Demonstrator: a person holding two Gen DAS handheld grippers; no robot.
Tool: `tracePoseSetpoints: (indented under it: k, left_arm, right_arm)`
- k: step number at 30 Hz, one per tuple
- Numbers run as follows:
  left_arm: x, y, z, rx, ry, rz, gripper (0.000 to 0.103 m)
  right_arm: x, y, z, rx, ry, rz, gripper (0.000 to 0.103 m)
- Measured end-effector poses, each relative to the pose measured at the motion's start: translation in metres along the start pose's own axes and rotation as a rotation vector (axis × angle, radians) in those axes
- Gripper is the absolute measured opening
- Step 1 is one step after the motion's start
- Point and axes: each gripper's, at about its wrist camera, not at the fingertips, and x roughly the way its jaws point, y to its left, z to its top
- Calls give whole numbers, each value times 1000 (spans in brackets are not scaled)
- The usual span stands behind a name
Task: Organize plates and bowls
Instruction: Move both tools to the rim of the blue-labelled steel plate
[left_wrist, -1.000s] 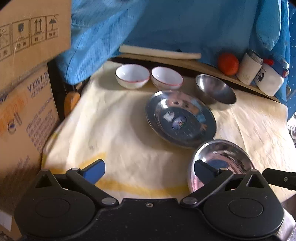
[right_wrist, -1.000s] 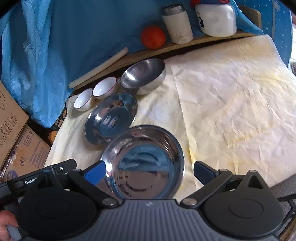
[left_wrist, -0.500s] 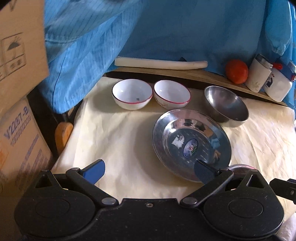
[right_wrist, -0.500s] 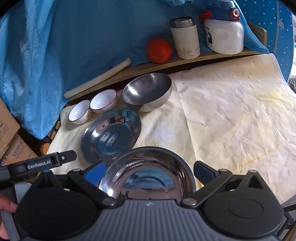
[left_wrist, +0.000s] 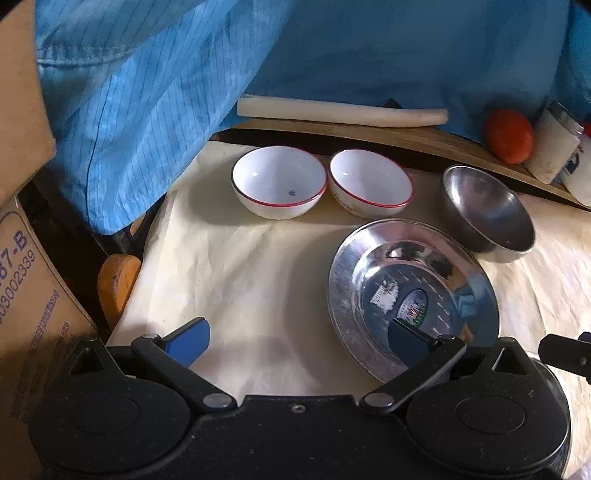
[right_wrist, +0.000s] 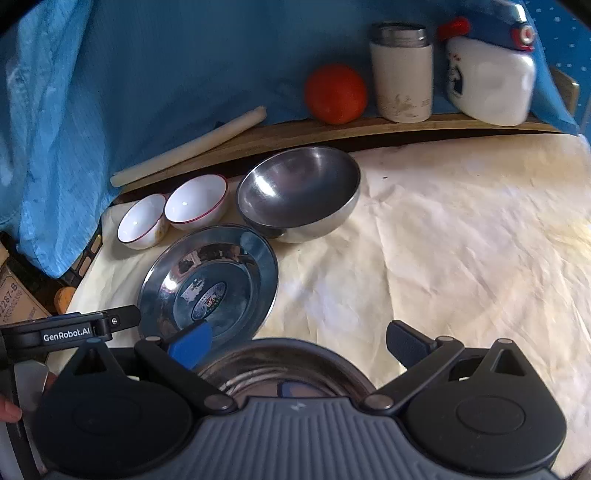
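Note:
Two white red-rimmed bowls (left_wrist: 279, 181) (left_wrist: 370, 182) sit side by side at the back of the cloth-covered table (left_wrist: 240, 266). A deep steel bowl (left_wrist: 487, 210) stands to their right. A steel plate (left_wrist: 410, 295) lies in front of them. A second steel plate (right_wrist: 284, 365) lies near the front edge, mostly hidden under my right gripper. My left gripper (left_wrist: 295, 338) is open and empty, its right finger over the first plate's near rim. My right gripper (right_wrist: 295, 341) is open and empty above the second plate. The left gripper (right_wrist: 70, 332) shows at the right wrist view's left edge.
A wooden board (right_wrist: 369, 125) at the back carries a white rolling pin (left_wrist: 340, 110), an orange fruit (right_wrist: 335, 92), a white flask (right_wrist: 402, 70) and a white jug (right_wrist: 487, 77). Blue cloth (left_wrist: 147, 92) hangs behind. Cardboard boxes (left_wrist: 33, 295) stand left.
Both grippers have moved forward toward the back of the table. The near steel plate has slid under the right gripper's view. Both stay open.

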Motion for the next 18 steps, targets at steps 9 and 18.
tracePoseSetpoints:
  k: [9,18]
  left_arm:
    - [16,-2,7,-19,28,15,102]
    - [27,-11,12,1,51,35,102]
  right_arm:
    - [30,-1,18,-49,70,47,98]
    - [48,0,29,-105,95,94,91]
